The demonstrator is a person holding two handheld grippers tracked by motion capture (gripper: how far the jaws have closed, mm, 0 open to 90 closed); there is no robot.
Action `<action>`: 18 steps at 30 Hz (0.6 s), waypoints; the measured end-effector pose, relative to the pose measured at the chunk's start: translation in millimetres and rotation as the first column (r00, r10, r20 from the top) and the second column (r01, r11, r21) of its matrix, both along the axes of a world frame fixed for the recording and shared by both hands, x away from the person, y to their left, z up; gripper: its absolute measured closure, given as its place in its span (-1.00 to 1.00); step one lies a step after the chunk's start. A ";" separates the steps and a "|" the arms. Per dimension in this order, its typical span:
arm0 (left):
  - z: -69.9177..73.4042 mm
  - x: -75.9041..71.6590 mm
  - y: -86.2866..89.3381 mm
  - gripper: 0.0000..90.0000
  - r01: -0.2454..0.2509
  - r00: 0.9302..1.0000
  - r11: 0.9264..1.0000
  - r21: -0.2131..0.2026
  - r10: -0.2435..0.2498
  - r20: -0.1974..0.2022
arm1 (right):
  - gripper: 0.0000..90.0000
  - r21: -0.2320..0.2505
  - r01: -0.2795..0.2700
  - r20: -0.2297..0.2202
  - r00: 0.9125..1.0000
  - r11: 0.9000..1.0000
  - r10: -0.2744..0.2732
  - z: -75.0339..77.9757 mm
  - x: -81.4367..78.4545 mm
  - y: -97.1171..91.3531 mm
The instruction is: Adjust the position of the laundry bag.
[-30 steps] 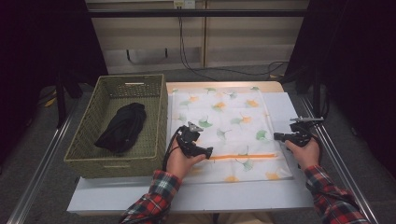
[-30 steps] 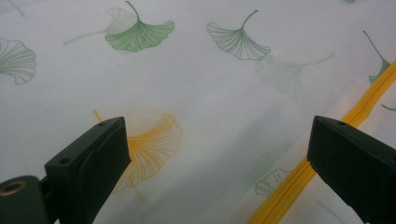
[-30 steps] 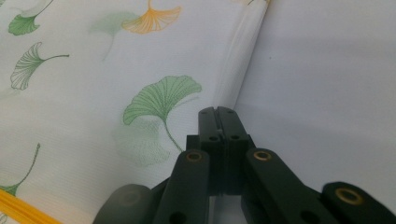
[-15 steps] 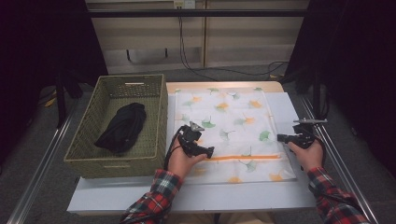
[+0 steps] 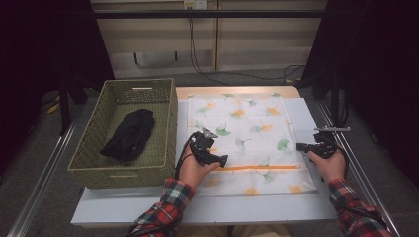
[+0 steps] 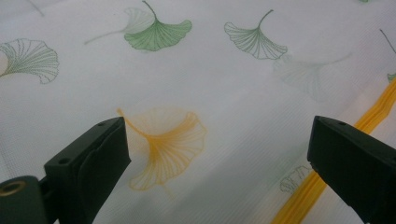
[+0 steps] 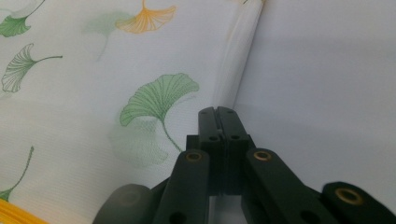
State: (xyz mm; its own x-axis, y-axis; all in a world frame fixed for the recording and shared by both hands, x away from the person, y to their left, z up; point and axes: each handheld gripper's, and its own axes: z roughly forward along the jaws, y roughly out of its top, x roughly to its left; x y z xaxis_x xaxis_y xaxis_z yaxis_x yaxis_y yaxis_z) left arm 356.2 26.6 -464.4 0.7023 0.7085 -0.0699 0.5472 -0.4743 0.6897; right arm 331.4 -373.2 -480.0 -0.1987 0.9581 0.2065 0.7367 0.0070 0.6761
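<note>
Lying flat on the white worktop (image 5: 123,210), a white mesh bag (image 5: 247,143) printed with green and orange ginkgo leaves is occupying the centre and right of the surface, with its long axis running from the person's side toward the far edge. An orange zipper band (image 5: 262,168) is crossing the bag from side to side near its close end; the same band is appearing as a yellow-orange strip (image 6: 373,112) at the right of the left gripper view. A woven green basket (image 5: 94,148) is standing just beside the bag's left edge, and a dark bundled item (image 5: 128,133) is lying inside it. The left gripper (image 5: 225,159) is sitting over the bag's left portion, just above the zipper band, and its jaws are standing wide apart with printed mesh visible between them. The right gripper (image 5: 300,146) is positioned at the bag's right edge; in the right gripper view its jaws (image 7: 217,116) are pressed fully together, with their tips at the rolled side seam (image 7: 238,60) of the bag, and whether fabric is caught between them cannot be told. Cables (image 5: 237,74) are running across the floor beyond the far end of the worktop. Both forearms are wearing plaid sleeves (image 5: 163,207).
</note>
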 end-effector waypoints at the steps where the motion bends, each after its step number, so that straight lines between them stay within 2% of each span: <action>1: 0.0 0.1 -0.3 -0.88 0.000 1.000 1.000 0.001 0.000 -0.001 | 0.99 0.004 0.000 0.001 1.000 1.000 0.000 -0.2 -0.3 -0.5; 7: -1.2 0.8 -3.2 -0.88 0.001 1.000 1.000 -0.011 -0.001 -0.003 | 0.99 0.004 0.005 0.002 1.000 1.000 -0.005 -0.2 -3.4 -4.3; 10: -0.2 0.8 -5.1 -0.89 0.005 1.000 1.000 0.004 -0.005 -0.005 | 0.99 0.003 0.008 0.005 1.000 1.000 -0.008 0.2 -5.5 -5.9; 11: -0.5 0.7 -6.2 -0.89 0.001 1.000 1.000 -0.012 -0.001 -0.006 | 0.99 0.005 0.012 0.003 1.000 1.000 -0.012 0.3 -6.1 -6.4; 16: 1.2 0.7 -7.9 -0.89 0.003 1.000 1.000 -0.010 -0.003 -0.005 | 0.99 0.002 0.019 0.006 1.000 1.000 -0.019 1.1 -8.6 -9.8; 17: 0.1 0.8 -8.4 -0.89 0.000 1.000 1.000 -0.028 0.000 -0.001 | 0.99 0.003 0.019 0.007 1.000 1.000 -0.019 0.9 -8.9 -10.3; 18: 0.8 0.7 -8.2 -0.89 0.001 1.000 1.000 -0.020 -0.001 -0.002 | 0.99 0.004 0.023 0.004 1.000 1.000 -0.023 1.1 -9.7 -10.5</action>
State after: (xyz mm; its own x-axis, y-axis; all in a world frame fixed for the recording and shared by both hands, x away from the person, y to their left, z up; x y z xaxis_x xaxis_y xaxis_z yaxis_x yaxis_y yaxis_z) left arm 357.0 18.3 -463.6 0.7026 0.7065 -0.0856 0.5483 -0.4608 0.6979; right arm 321.7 -383.7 -478.9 -0.1771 0.9617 0.2094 0.7336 -0.0128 0.6794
